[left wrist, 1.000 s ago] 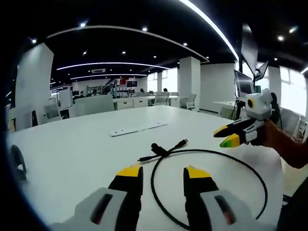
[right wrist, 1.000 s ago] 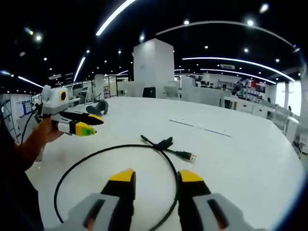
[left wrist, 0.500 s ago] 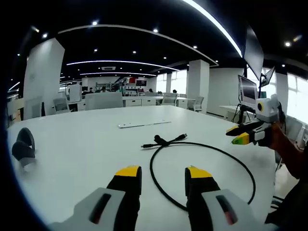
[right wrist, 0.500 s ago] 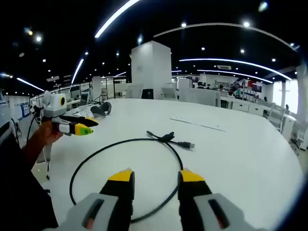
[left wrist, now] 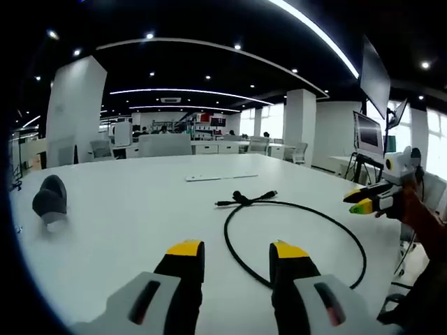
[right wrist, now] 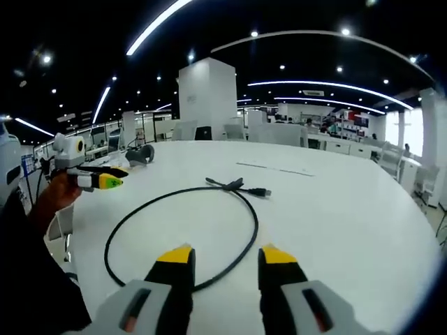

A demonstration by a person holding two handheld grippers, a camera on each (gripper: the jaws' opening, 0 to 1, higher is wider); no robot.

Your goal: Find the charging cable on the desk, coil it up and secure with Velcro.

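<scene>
One dark object beside cable.

One black charging cable in loop; one Velcro strap at crossing; one flat white strip; one dark headset-like object; two grippers.

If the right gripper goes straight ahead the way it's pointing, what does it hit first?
Most likely the near arc of the black cable loop lying on the white desk. The right gripper hovers with jaws open; depth is uncertain.
</scene>
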